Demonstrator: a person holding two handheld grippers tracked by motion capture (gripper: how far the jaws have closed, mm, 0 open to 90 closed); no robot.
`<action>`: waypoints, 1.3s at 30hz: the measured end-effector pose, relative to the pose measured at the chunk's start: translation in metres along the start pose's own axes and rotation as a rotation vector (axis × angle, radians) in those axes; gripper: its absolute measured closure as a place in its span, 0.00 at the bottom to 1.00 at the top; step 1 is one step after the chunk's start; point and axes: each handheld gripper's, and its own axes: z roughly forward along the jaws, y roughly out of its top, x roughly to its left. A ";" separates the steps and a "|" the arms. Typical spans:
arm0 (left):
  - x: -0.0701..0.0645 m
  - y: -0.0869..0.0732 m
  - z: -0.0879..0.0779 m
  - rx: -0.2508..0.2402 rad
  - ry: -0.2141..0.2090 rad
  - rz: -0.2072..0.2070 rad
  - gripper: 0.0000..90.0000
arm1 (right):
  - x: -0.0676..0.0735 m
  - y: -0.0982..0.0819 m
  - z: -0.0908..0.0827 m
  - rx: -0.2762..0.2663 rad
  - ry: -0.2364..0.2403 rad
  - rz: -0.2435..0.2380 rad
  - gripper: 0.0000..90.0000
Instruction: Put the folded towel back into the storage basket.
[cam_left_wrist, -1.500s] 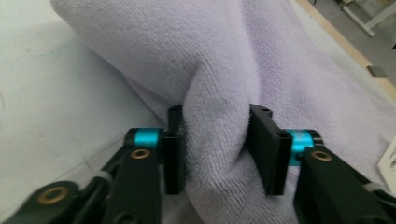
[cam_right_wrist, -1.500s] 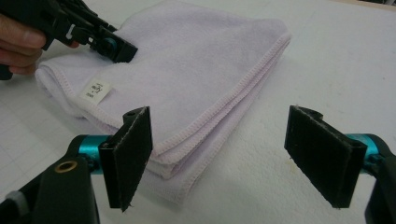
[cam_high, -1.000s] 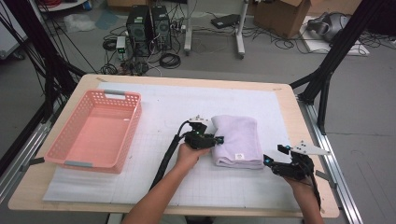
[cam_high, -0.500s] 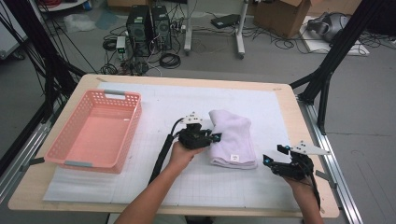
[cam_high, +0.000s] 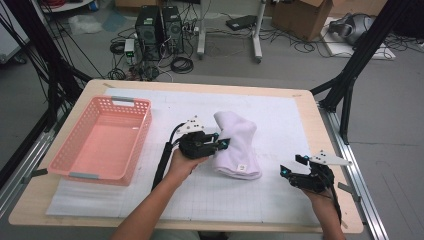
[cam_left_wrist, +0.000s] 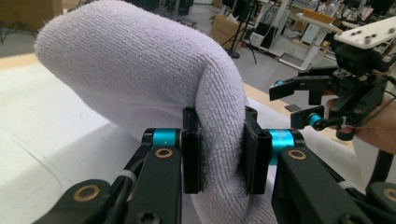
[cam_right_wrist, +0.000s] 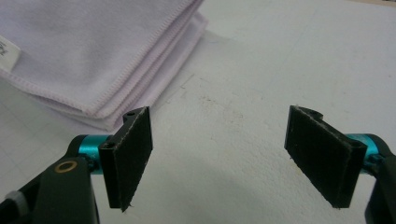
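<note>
In the high view my left gripper (cam_high: 224, 144) sits just left of the frame's middle, its jaws closed on the left edge of the folded white towel (cam_high: 236, 145). The towel lies at the centre of the frame on the white mat (cam_high: 280, 115); its upper part looks lifted and bunched where I hold it, while its lower end with the small label rests on the mat.

In the left gripper view, my left gripper (cam_left_wrist: 220, 149) has a thick fold of towel (cam_left_wrist: 140, 70) pinched between its two black pads, at the lower middle of the frame. The cloth bulges up and over to the upper left (the pads press well into the pile). At the right edge of that frame I see my other hand with its gripper.

My right gripper (cam_high: 290, 167) is at the lower right of the high view, apart from the towel. In the right gripper view, my right gripper (cam_right_wrist: 224, 154) has its jaws standing wide with nothing between them, only bare mat (cam_right_wrist: 289, 56); the towel's stacked edges (cam_right_wrist: 93, 51) fill the upper left there. The pink basket (cam_high: 65, 165) sits at the left of the high view, on the wooden table (cam_high: 330, 140).
</note>
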 end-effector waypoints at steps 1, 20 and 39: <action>0.000 0.001 -0.003 -0.003 0.001 0.004 0.81 | 0.000 0.000 0.000 0.001 0.001 0.003 0.25; 0.014 0.021 -0.052 -0.079 0.036 0.029 0.82 | 0.003 0.003 0.005 -0.001 0.009 -0.004 0.25; 0.023 0.042 -0.097 -0.141 0.053 0.047 0.82 | 0.005 0.005 0.007 -0.007 0.011 -0.007 0.25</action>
